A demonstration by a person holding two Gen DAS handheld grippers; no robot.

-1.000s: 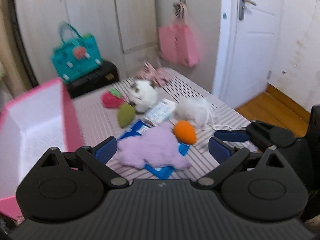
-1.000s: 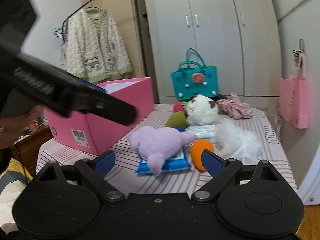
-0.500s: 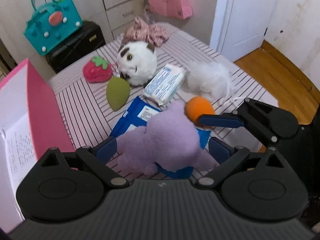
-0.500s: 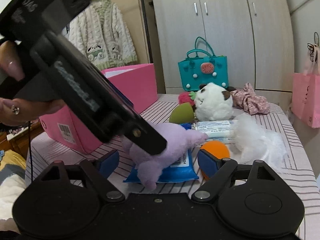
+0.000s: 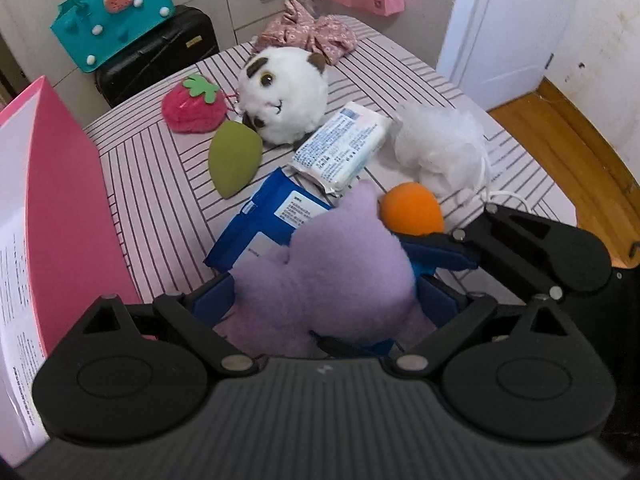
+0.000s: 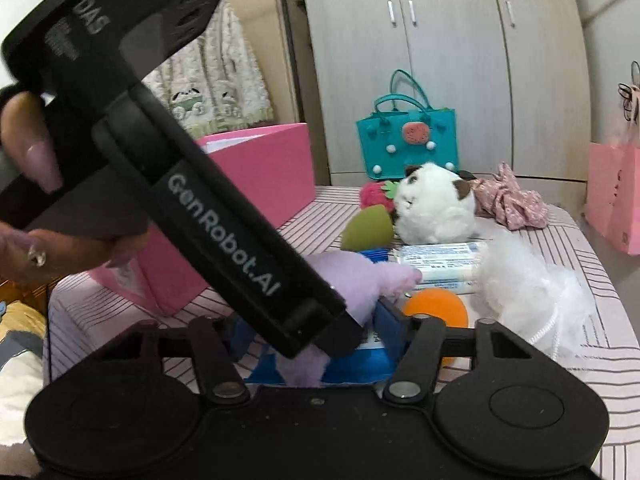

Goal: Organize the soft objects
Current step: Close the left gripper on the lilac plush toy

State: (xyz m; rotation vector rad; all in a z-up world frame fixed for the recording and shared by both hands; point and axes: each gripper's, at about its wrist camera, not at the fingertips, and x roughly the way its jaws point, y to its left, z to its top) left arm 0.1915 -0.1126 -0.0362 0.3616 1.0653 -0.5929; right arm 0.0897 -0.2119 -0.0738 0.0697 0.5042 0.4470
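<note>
A purple plush toy (image 5: 332,272) lies on a blue packet (image 5: 272,216) on the striped table. My left gripper (image 5: 326,300) has both blue pads against the plush's sides, shut on it. My right gripper (image 6: 316,340) sits low beside the same plush (image 6: 360,280) and the blue packet; the left gripper's body (image 6: 224,240) hides its left pad, and its jaws stand narrowed. It also shows in the left wrist view (image 5: 520,240). An open pink box (image 5: 48,200) stands at the left.
On the table lie a white plush (image 5: 284,96), a red strawberry plush (image 5: 194,104), a green sponge (image 5: 234,156), an orange sponge (image 5: 412,208), a white wipes pack (image 5: 344,144), a white mesh puff (image 5: 444,144) and pink floral cloth (image 5: 308,36). A teal bag (image 5: 112,20) stands behind.
My left gripper has moved down and forward onto the purple plush and closed on it. The right gripper has moved in closer and its jaws have narrowed.
</note>
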